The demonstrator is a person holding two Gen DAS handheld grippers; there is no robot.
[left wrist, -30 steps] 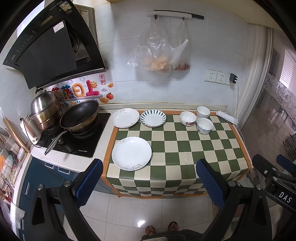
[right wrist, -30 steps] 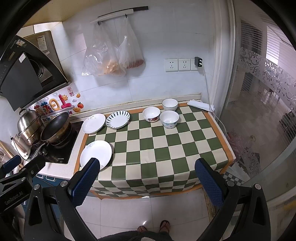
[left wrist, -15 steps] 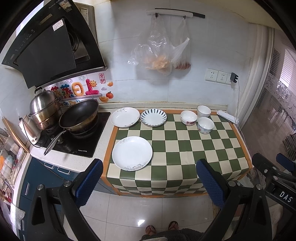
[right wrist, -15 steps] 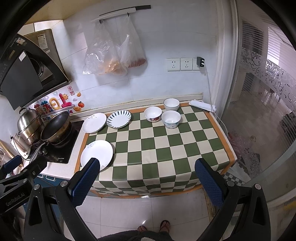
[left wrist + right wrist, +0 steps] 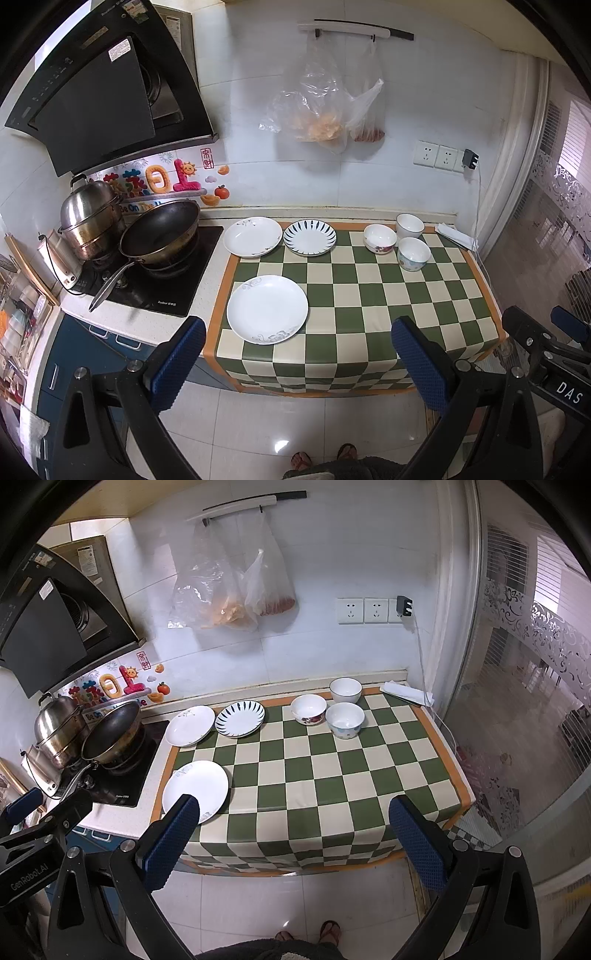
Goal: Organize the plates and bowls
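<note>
Grippers: left gripper (image 5: 297, 354) and right gripper (image 5: 293, 832) are held back from the counter edge, fingers spread wide, nothing gripped; presumably a survey stance ahead of a first pick.
Cloth: checked cloth (image 5: 373, 295) is draped over the counter as the sorting surface.
Nearest plate: large white plate (image 5: 267, 309) is set alone at the near left corner, judged the likely stack base.
Far plates: white plate (image 5: 253, 236) and striped plate (image 5: 309, 237) are laid just beside each other, unstacked.
Bowls: floral bowl (image 5: 379, 239), blue-patterned bowl (image 5: 414, 253) and plain bowl (image 5: 410, 226) are clustered far right, not nested.
Stove: wok (image 5: 159, 233) and steel pot (image 5: 90, 218) are kept left, off the cloth.
</note>
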